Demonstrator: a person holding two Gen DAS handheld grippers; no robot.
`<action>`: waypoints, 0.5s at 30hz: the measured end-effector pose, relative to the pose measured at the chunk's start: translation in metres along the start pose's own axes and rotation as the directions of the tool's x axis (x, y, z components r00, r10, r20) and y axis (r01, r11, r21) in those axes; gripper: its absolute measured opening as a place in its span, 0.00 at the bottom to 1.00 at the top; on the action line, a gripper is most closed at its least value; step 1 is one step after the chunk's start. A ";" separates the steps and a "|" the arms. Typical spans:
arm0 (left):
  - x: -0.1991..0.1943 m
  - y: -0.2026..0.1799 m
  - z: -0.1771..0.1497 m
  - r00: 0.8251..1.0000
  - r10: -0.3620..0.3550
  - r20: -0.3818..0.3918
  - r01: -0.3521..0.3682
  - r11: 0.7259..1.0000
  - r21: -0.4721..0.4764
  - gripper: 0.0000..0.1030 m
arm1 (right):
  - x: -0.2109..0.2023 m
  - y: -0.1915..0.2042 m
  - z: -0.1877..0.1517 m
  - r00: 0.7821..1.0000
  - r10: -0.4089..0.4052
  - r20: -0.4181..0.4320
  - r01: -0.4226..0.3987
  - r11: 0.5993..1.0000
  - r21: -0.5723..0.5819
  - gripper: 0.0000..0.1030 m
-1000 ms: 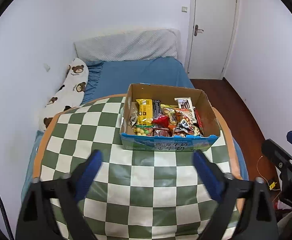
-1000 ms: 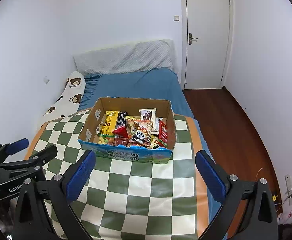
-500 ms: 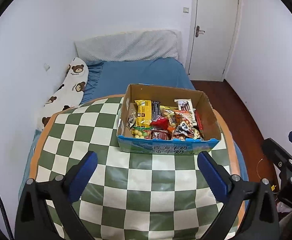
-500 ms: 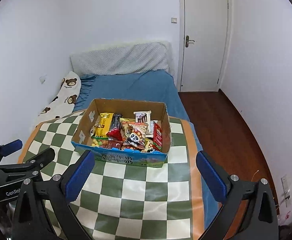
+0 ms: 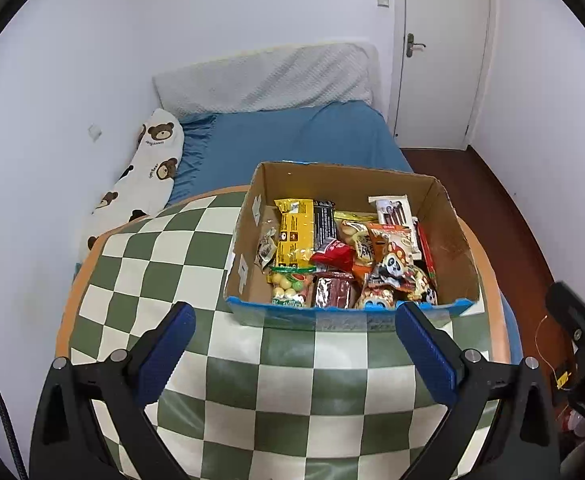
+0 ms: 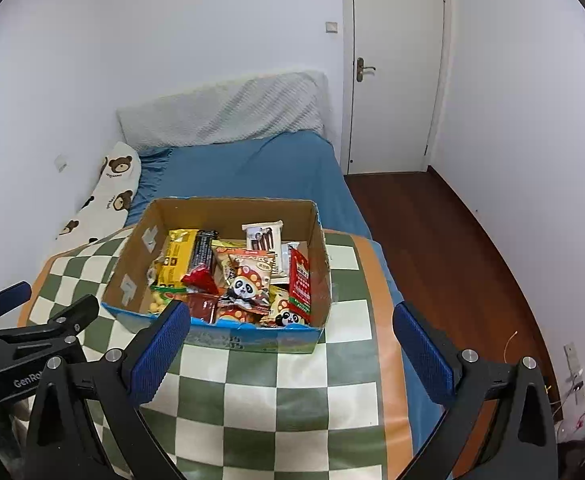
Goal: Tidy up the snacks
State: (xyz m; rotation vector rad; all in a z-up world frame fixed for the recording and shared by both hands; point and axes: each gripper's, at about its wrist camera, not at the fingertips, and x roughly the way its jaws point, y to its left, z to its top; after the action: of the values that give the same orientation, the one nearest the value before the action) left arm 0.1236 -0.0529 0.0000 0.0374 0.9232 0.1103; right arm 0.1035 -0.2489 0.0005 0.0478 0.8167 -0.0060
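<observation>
Bedding comes first by size: a blue-sheeted bed (image 5: pixel 292 136) runs along the white wall, with a quilted grey headboard cushion (image 5: pixel 264 80) at its far end and a long white pillow printed with brown bears (image 5: pixel 148 176) on its wall side. A white door with a metal handle (image 6: pixel 396 68) stands shut beyond the dark wooden floor (image 6: pixel 444 240).

Nearer the cameras, a round table under a green-and-cream checked cloth with an orange border (image 5: pixel 164 264) carries an open brown cardboard box with a blue printed front (image 5: pixel 340 184). It sits toward the table's far right part. Inside lie mixed snack packets, among them a yellow packet (image 5: pixel 294 232), a black bar beside it (image 5: pixel 324 222), a red wrapper (image 5: pixel 334 256), a panda-printed bag (image 6: pixel 246 284) and a white packet of chocolate sticks (image 6: pixel 263 236).

Both hand-held tools hover on the near side of the box, touching nothing. The left gripper (image 5: pixel 294 346) has its 2 blue-padded fingers spread wide and empty. The right gripper (image 6: pixel 292 344) is likewise spread wide with nothing between its pads.
</observation>
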 end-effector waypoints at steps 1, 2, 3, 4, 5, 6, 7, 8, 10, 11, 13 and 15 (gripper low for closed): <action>0.002 -0.001 0.001 1.000 0.001 0.000 -0.001 1.000 0.005 0.99 | 0.005 -0.001 0.000 1.000 -0.002 -0.007 0.002 1.000 0.000 1.00; 0.006 -0.003 0.003 1.000 0.004 0.000 -0.004 1.000 0.008 0.99 | 0.010 -0.002 0.001 1.000 -0.003 -0.013 0.003 1.000 0.001 1.00; 0.009 -0.004 0.004 1.000 0.007 -0.002 -0.007 1.000 0.010 0.99 | 0.014 -0.003 0.002 1.000 -0.004 -0.015 0.004 1.000 0.002 1.00; 0.012 -0.005 0.005 1.000 0.008 -0.006 -0.008 1.000 0.012 0.99 | 0.018 -0.004 0.002 1.000 -0.006 -0.018 0.006 1.000 0.004 1.00; 0.015 -0.005 0.006 1.000 0.008 -0.012 -0.008 1.000 0.012 0.99 | 0.021 -0.005 0.003 1.000 -0.009 -0.021 0.009 1.000 0.006 1.00; 0.020 -0.006 0.007 1.000 0.009 -0.022 -0.009 1.000 0.012 0.99 | 0.024 -0.005 0.003 1.000 -0.012 -0.023 0.012 1.000 0.009 1.00; 0.023 -0.006 0.007 1.000 0.009 -0.027 -0.008 1.000 0.010 0.99 | 0.026 -0.006 0.003 1.000 -0.012 -0.028 0.012 1.000 0.012 1.00; 0.025 -0.006 0.007 0.999 0.009 -0.032 -0.008 1.000 0.009 0.99 | 0.028 -0.006 0.003 0.999 -0.009 -0.031 0.010 1.000 0.014 1.00; 0.029 -0.006 0.007 0.999 0.009 -0.037 -0.009 1.000 0.008 0.99 | 0.032 -0.006 0.002 0.999 -0.016 -0.034 0.017 1.000 0.013 1.00; 0.030 -0.006 0.008 0.999 0.009 -0.038 -0.009 1.000 0.009 0.99 | 0.034 -0.006 0.002 0.999 -0.017 -0.038 0.017 1.000 0.013 1.00; 0.033 -0.007 0.008 0.999 0.008 -0.046 -0.007 1.000 0.011 0.99 | 0.038 -0.006 0.001 0.999 -0.020 -0.043 0.021 1.000 0.014 1.00; 0.035 -0.007 0.007 0.998 0.000 -0.056 0.000 1.000 0.011 0.99 | 0.041 -0.006 0.000 0.999 -0.024 -0.049 0.024 1.000 0.012 1.00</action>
State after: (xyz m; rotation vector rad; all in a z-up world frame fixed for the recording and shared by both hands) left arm 0.1507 -0.0560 -0.0237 0.0449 0.9796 0.1065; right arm 0.1316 -0.2543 -0.0294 0.0498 0.8657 -0.0326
